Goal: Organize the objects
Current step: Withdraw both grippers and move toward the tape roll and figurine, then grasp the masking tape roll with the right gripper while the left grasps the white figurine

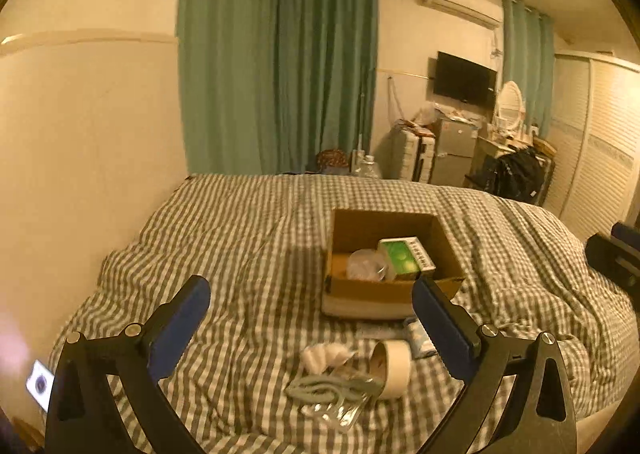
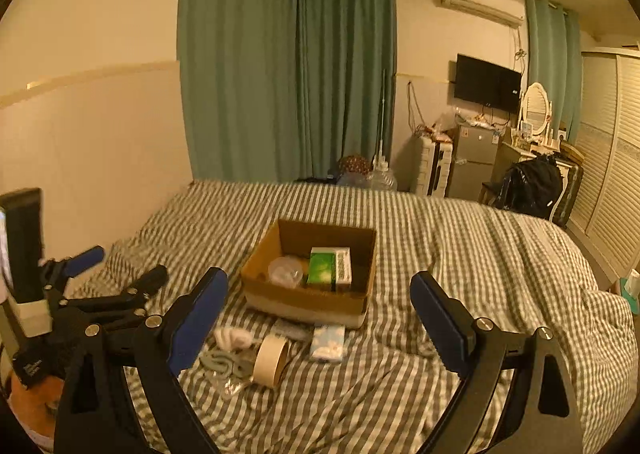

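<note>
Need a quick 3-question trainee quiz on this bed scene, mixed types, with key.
1. True or false: the cardboard box is empty.
2. Which item lies outside the box? A) green carton B) tape roll C) clear plastic container
3. Fill in: the fingers of the left gripper and right gripper are both ____.

Key: 1 false; 2 B; 3 open, holding nothing.
</note>
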